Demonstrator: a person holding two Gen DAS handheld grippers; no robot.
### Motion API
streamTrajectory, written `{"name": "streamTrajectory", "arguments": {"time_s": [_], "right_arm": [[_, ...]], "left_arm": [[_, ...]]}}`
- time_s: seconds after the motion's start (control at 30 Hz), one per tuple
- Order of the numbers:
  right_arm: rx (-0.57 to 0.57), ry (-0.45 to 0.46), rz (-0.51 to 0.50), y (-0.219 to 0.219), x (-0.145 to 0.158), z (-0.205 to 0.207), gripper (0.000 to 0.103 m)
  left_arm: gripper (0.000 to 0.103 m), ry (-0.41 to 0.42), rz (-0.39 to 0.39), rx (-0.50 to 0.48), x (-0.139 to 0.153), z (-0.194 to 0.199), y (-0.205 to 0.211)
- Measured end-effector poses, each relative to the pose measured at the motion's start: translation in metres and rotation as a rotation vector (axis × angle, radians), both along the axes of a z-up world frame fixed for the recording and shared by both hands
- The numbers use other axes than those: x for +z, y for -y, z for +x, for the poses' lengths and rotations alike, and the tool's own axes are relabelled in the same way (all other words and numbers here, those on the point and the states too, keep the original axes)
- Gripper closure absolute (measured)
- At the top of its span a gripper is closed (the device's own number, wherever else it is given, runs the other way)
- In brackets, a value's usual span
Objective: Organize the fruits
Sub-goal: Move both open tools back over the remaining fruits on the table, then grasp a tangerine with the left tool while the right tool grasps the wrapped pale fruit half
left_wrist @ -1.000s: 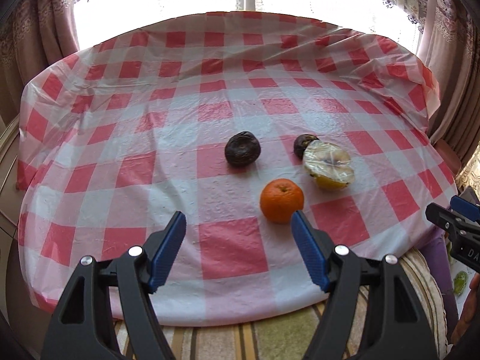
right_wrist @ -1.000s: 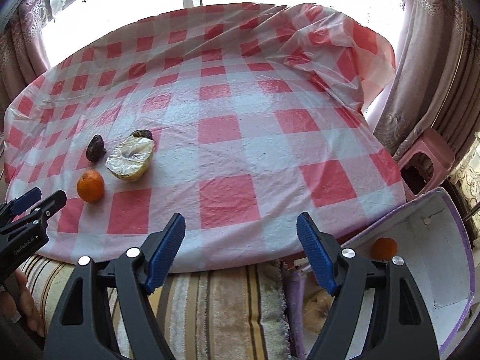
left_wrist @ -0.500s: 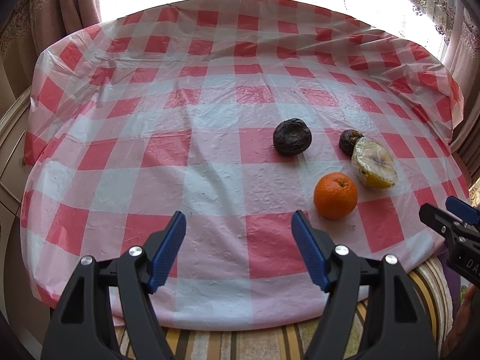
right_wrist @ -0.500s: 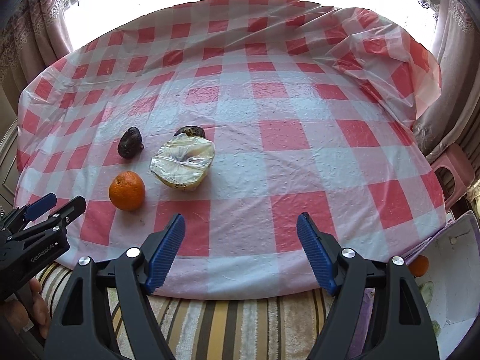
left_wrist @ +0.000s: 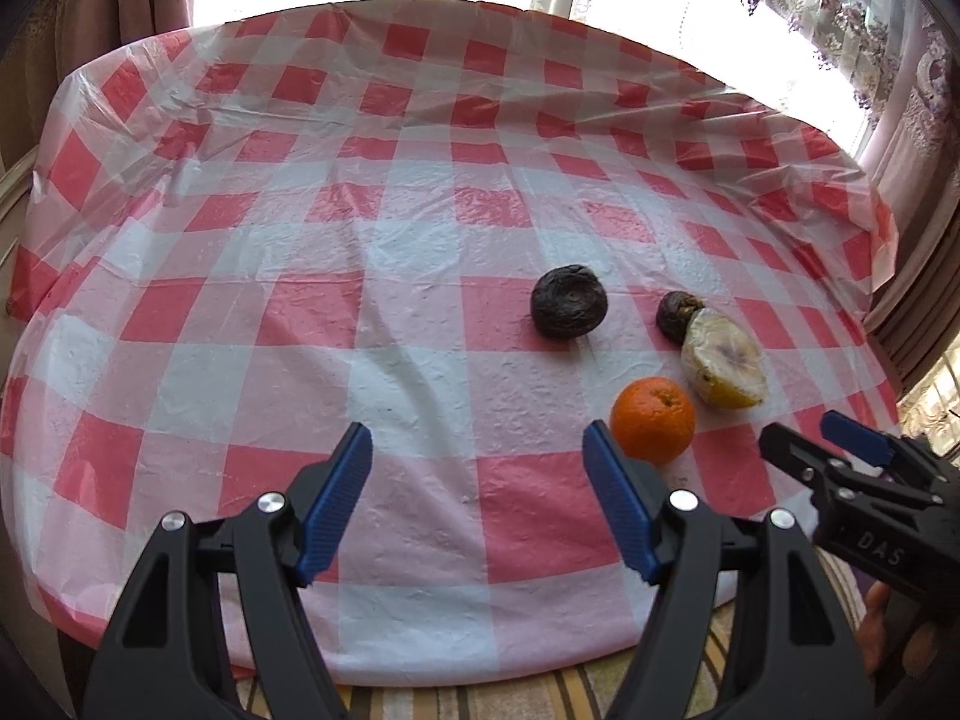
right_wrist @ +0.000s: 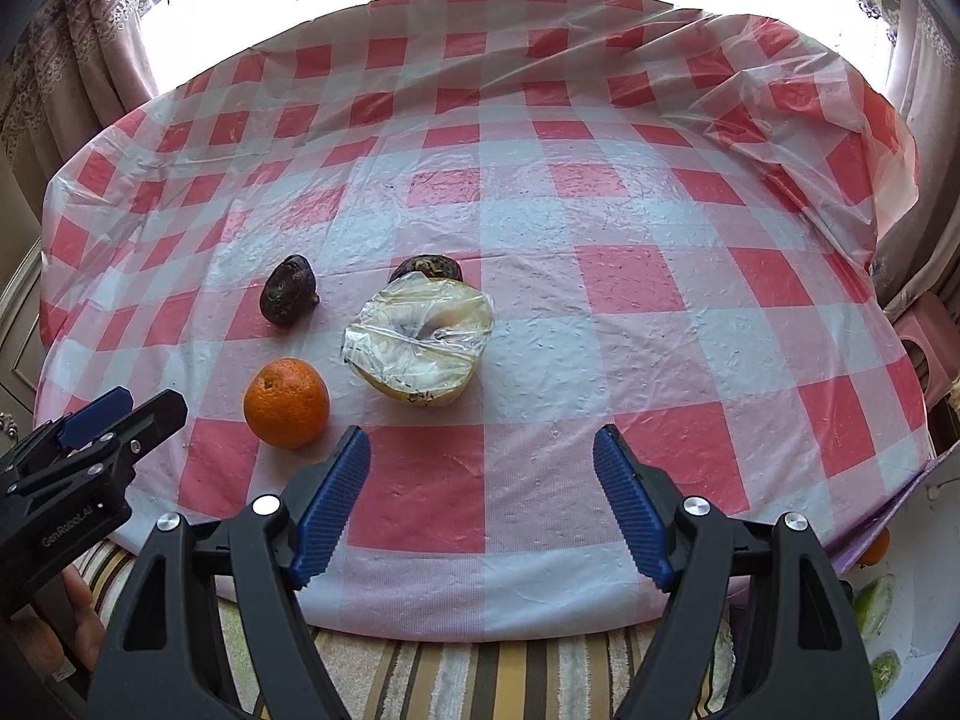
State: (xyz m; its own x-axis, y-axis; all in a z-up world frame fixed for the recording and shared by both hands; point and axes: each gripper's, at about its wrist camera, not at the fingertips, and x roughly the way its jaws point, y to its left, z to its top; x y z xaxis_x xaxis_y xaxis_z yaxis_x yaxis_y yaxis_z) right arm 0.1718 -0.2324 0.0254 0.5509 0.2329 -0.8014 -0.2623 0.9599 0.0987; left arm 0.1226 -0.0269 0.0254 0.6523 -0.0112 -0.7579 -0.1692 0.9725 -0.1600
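Red and white squares are covering the table [left_wrist: 252, 312] in my left view, and the plastic cloth is looking shiny and wrinkly. My left gripper [left_wrist: 477, 492] is hanging over the near edge with its blue pads wide apart and nothing between them. An orange [left_wrist: 653, 419] is sitting just past my right-hand pad, a dark wrinkly fruit [left_wrist: 569, 301] is lying farther back, and a smaller dark fruit [left_wrist: 675, 315] is touching a cut yellow fruit in plastic wrap [left_wrist: 723, 367]. My right gripper [left_wrist: 840, 450] is poking in from the right. In my right view, that gripper [right_wrist: 482, 495] is also standing wide and empty. The wrapped fruit [right_wrist: 420, 339] is lying ahead, with the orange [right_wrist: 287, 402] to its left.
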Motion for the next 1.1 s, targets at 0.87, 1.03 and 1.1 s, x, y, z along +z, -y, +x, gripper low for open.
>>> {"name": "streamTrajectory", "arguments": {"time_s": [0.87,1.03,1.1], "right_arm": [[0.036,0.011,-0.038,-0.027,-0.011,0.036,0.029],[0.039,0.002,-0.036,-0.03,-0.014,0.04,0.029],[0.04,0.001,-0.035,-0.031,-0.014,0.041,0.029]], "left_arm": [[0.062,-0.066,0.035,-0.384,-0.023,0.045,0.071],[0.062,-0.057,0.043,-0.344,-0.022,0.04,0.066],[0.062,-0.053,0.036,-0.307,-0.021,0.038,0.059]]}}
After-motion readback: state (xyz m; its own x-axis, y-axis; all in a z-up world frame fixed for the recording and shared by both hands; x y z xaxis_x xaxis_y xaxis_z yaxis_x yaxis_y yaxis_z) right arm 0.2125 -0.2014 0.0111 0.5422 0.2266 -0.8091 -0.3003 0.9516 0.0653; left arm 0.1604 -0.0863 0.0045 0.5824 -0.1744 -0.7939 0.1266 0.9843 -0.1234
